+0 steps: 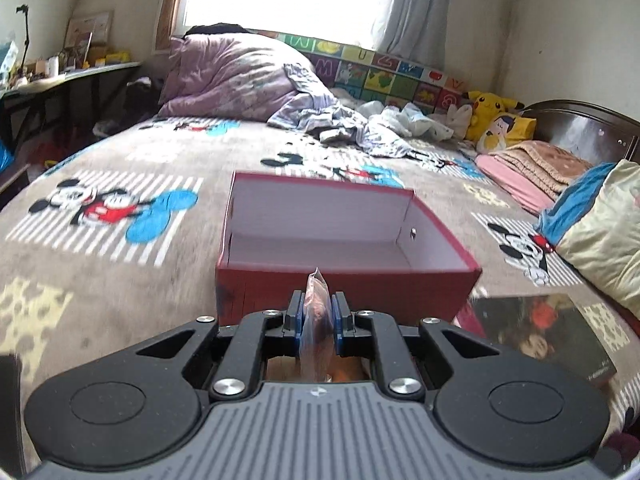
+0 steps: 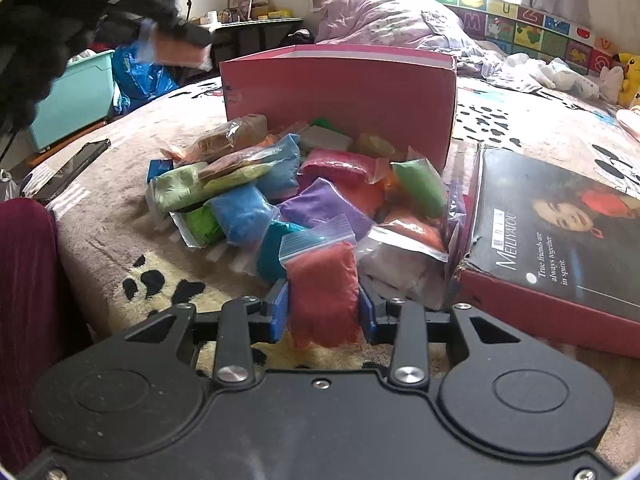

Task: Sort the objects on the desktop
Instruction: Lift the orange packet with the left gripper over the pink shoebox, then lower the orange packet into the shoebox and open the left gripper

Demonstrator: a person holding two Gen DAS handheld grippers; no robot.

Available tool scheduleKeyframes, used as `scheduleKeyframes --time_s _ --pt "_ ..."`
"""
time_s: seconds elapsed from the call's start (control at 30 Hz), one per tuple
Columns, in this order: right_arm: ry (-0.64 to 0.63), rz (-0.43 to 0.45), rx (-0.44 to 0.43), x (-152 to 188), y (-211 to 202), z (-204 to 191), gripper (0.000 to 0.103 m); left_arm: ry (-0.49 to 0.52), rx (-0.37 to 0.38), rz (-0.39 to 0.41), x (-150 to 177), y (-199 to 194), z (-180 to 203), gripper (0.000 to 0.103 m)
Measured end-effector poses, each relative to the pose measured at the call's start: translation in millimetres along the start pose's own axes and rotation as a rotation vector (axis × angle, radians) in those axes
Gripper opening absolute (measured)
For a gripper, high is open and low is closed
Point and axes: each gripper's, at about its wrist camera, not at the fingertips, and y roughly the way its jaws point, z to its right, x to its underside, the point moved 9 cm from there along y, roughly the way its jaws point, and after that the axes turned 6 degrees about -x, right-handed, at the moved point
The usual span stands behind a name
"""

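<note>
My left gripper [image 1: 317, 314] is shut on a small clear bag of orange-brown stuff [image 1: 316, 320] and holds it in the air just before the near wall of an open red box [image 1: 348, 292] with a white, bare inside. In the right wrist view the same gripper [image 2: 176, 46] shows at the upper left, above the bed, with its bag [image 2: 180, 52]. My right gripper [image 2: 323, 310] is closed around a red bag [image 2: 322, 292] at the near edge of a pile of coloured bags [image 2: 288, 188] that lies against the red box [image 2: 340, 84].
Everything rests on a Mickey Mouse blanket [image 1: 120, 240] on a bed. The box lid [image 2: 560, 232] with a printed face lies right of the pile. A phone [image 2: 68, 172] lies at the left. Pillows [image 1: 600, 240] and crumpled bedding [image 1: 240, 76] lie beyond.
</note>
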Motion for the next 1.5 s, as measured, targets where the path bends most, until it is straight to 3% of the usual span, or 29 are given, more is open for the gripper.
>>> scheduleKeyframes --time_s 0.47,0.9,1.33,1.5 --pt "0.028 0.021 -0.012 -3.7 -6.0 1.7 0.036 0.062 0.002 -0.009 -50.6 66.2 18.1 0.013" --pt "0.054 0.05 -0.03 -7.7 -11.1 3.7 0.036 0.031 -0.065 -0.185 -25.6 148.5 0.5 0.013" --pt "0.071 0.032 -0.042 -2.8 -3.7 7.5 0.036 -0.011 -0.074 -0.326 -6.6 188.2 -8.6 0.013" --pt "0.075 0.02 -0.042 -0.5 -1.0 8.9 0.036 -0.014 -0.068 -0.338 -5.8 190.0 -7.8 0.013"
